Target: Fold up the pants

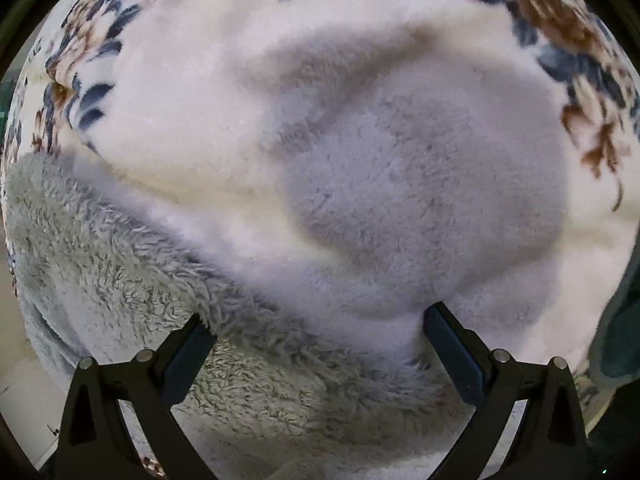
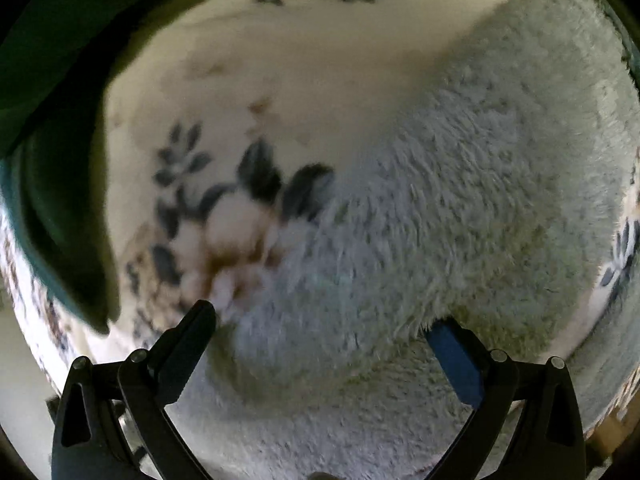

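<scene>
The pants are pale grey-white shaggy fleece, lying on a cream blanket with blue and brown flowers. In the left wrist view they fill the lower left and run under my left gripper, which is open with the fleece edge between its wide-apart fingers. In the right wrist view the pants fill the right and lower part. My right gripper is open, close above the fleece, its fingers spread over the edge of the pants.
A dark green cloth lies at the left of the right wrist view and shows at the right edge in the left wrist view. A gripper shadow falls on the blanket. Pale floor shows at the lower left.
</scene>
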Demonstrator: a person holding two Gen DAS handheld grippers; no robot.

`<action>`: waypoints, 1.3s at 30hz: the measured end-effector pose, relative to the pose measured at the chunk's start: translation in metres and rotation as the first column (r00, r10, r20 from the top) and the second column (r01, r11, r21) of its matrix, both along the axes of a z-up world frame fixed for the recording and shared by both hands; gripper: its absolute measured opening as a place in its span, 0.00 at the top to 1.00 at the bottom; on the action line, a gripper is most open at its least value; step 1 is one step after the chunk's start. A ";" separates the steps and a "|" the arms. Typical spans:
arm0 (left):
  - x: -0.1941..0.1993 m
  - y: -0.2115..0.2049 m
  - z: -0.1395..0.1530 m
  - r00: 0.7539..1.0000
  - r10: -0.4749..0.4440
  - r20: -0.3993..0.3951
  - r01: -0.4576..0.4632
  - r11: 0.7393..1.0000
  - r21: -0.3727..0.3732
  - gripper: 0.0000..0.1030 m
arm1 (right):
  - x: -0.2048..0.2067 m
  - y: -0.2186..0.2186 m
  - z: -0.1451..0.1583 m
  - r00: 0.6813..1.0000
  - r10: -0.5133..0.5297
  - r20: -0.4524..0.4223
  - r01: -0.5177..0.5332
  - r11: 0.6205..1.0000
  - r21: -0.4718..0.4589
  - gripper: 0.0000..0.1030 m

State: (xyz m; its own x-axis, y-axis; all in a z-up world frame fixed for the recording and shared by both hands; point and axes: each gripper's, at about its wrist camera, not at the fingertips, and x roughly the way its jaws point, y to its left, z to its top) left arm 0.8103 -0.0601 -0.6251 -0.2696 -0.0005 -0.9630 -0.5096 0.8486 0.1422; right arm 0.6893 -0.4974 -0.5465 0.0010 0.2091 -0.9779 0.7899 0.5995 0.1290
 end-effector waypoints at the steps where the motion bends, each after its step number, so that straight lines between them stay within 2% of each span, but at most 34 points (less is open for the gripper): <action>1: -0.001 -0.003 0.002 1.000 -0.012 0.001 0.012 1.000 0.007 0.00 | 0.004 -0.001 -0.007 1.000 -0.011 -0.013 0.011 1.000 0.003 0.00; 5: -0.003 -0.020 0.015 0.995 -0.095 -0.009 0.095 0.995 0.025 0.00 | 0.015 0.000 -0.020 0.999 0.003 -0.032 -0.004 1.000 -0.007 0.00; 8: -0.005 -0.030 0.021 0.991 -0.131 -0.010 0.131 0.991 0.005 0.00 | 0.010 0.010 -0.026 0.998 0.030 -0.050 -0.031 0.999 -0.028 0.07; 10: -0.005 -0.035 0.024 0.987 -0.160 0.006 0.160 0.987 -0.013 0.01 | 0.007 0.014 -0.030 0.998 0.025 -0.057 -0.026 1.000 -0.018 0.15; 11: -0.007 -0.039 0.013 0.985 -0.169 0.016 0.169 0.985 -0.014 0.03 | 0.004 0.015 -0.031 0.998 0.021 -0.057 -0.022 1.000 -0.013 0.16; 12: -0.009 -0.042 0.017 0.983 -0.179 0.026 0.180 0.984 -0.017 0.05 | 0.000 0.017 -0.034 0.998 0.016 -0.053 -0.016 1.000 0.007 0.20; 15: -0.018 -0.046 0.033 0.976 -0.207 0.063 0.208 0.978 -0.018 0.21 | -0.006 0.023 -0.038 0.999 0.031 -0.039 -0.030 0.999 0.031 0.33; 17: -0.030 -0.042 0.051 0.973 -0.214 0.084 0.216 0.976 -0.022 0.38 | -0.013 0.025 -0.041 0.999 0.044 -0.029 -0.043 0.998 0.041 0.43; 18: -0.032 -0.043 0.058 0.971 -0.220 0.094 0.223 0.974 -0.025 0.44 | -0.018 0.028 -0.042 0.998 0.054 -0.017 -0.053 0.997 0.049 0.51; 19: -0.036 -0.044 0.063 0.969 -0.227 0.101 0.231 0.973 -0.028 0.54 | -0.022 0.030 -0.042 0.998 0.056 -0.009 -0.055 0.997 0.054 0.59; 20: -0.041 -0.040 0.071 0.967 -0.230 0.112 0.235 0.971 -0.040 0.64 | -0.024 0.033 -0.042 0.998 0.059 0.004 -0.059 0.996 0.065 0.62; 22: -0.051 -0.043 0.087 0.962 -0.233 0.144 0.245 0.967 -0.075 0.76 | -0.029 0.033 -0.041 0.998 0.063 0.023 -0.065 0.995 0.077 0.77; 23: -0.052 -0.040 0.096 0.960 -0.231 0.156 0.247 0.965 -0.089 0.85 | -0.031 0.036 -0.039 0.997 0.070 0.032 -0.072 0.994 0.079 0.78; 24: -0.060 -0.044 0.103 0.958 -0.229 0.171 0.250 0.962 -0.108 0.89 | -0.032 0.043 -0.032 0.996 0.080 0.042 -0.083 0.994 0.072 0.81; 26: -0.079 -0.046 0.117 0.954 -0.223 0.202 0.252 0.958 -0.135 0.93 | -0.035 0.062 -0.015 0.991 0.122 0.064 -0.124 0.991 0.039 0.84; 29: -0.111 -0.044 0.137 0.946 -0.194 0.258 0.242 0.955 -0.171 0.94 | -0.041 0.080 -0.003 0.979 0.182 0.094 -0.181 0.983 -0.022 0.86; 32: -0.152 -0.036 0.162 0.939 -0.135 0.315 0.217 0.946 -0.241 0.95 | -0.054 0.095 0.007 0.972 0.205 0.118 -0.199 0.978 -0.059 0.87; 33: -0.168 -0.034 0.172 0.936 -0.118 0.331 0.214 0.939 -0.270 0.95 | -0.057 0.093 0.019 0.971 0.205 0.123 -0.199 0.978 -0.061 0.88; 35: -0.197 -0.027 0.192 0.929 -0.087 0.360 0.208 0.926 -0.314 0.95 | -0.082 0.096 0.029 0.968 0.207 0.141 -0.197 0.977 -0.083 0.88; 36: -0.221 -0.019 0.206 0.924 -0.063 0.377 0.201 0.919 -0.339 0.95 | -0.106 0.095 0.044 0.966 0.208 0.152 -0.196 0.977 -0.087 0.88; 39: -0.295 0.033 0.216 0.905 -0.008 0.426 0.197 0.895 -0.400 0.95 | -0.172 0.086 0.069 0.962 0.208 0.177 -0.193 0.976 -0.099 0.88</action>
State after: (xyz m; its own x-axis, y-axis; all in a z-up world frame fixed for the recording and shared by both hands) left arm 0.5158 -0.0272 -0.4092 0.1198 -0.4277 -0.8960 -0.3481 0.8271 -0.4413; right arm 0.5169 -0.4113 -0.4774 0.1494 0.1447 -0.9781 0.6194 0.7574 0.2066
